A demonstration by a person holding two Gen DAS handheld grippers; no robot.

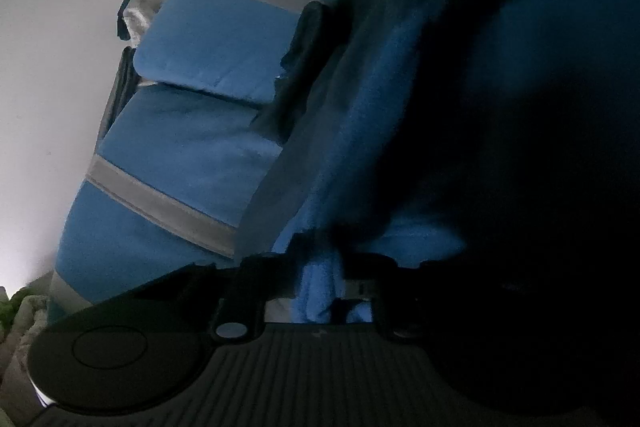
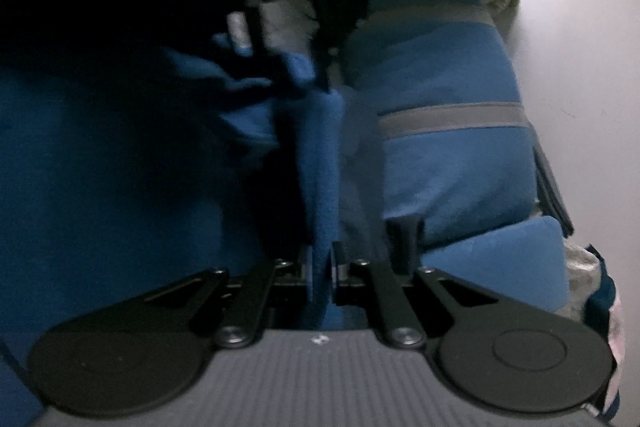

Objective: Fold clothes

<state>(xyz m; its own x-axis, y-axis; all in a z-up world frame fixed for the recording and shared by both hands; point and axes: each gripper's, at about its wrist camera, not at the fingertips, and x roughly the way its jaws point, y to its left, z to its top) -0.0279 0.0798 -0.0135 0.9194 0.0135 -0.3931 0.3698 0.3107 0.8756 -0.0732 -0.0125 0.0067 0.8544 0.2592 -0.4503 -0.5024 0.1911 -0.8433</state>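
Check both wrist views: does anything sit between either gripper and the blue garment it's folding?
Nothing visible does. The right gripper is shut on a fold of the blue garment, which runs up between its fingers. The left gripper also has blue cloth pinched at its fingers, though that view is dark.

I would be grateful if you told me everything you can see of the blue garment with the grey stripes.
The blue garment looks like soft fleece crossed by grey bands. It lies partly folded in layers on a pale surface. A raised ridge of it is pinched in the right gripper and, apparently, the left gripper.
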